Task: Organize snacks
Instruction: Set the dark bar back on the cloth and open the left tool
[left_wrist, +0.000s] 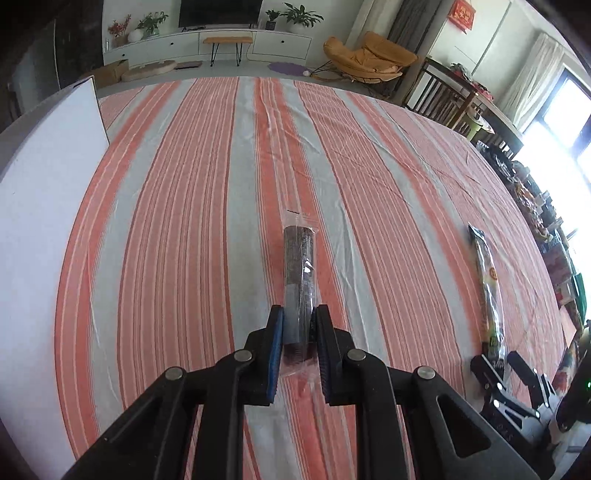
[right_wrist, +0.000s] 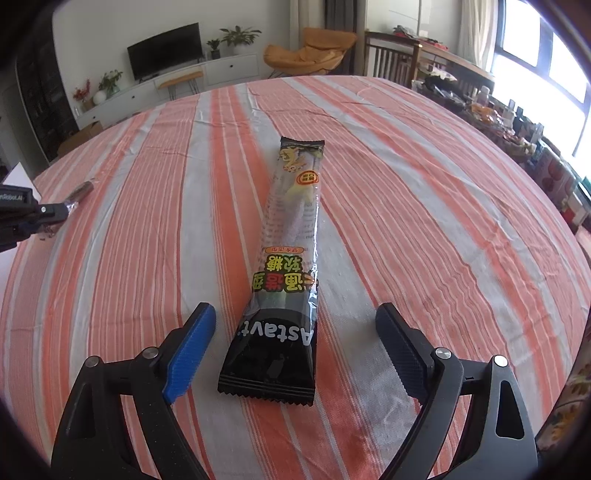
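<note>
A dark brown snack roll (left_wrist: 300, 273) in a clear wrapper lies lengthwise on the striped tablecloth (left_wrist: 184, 221). My left gripper (left_wrist: 299, 312) is shut on its near end, with both pads pressed against the wrapper. A long black candy packet (right_wrist: 291, 236) with yellow-green lettering lies straight ahead of my right gripper (right_wrist: 295, 310). That gripper is open, its fingers well apart on either side of the packet's near end and not touching it. The right wrist view shows the left gripper (right_wrist: 55, 216) at the far left with the roll (right_wrist: 79, 192). The left wrist view shows the packet (left_wrist: 489, 288) and the right gripper (left_wrist: 504, 363).
A white board (left_wrist: 48, 184) lies along the table's left edge. Past the right edge stands a side table (right_wrist: 517, 122) crowded with boxes and packets. Beyond the far edge are an orange chair (right_wrist: 306, 53) and a TV cabinet (right_wrist: 207, 74).
</note>
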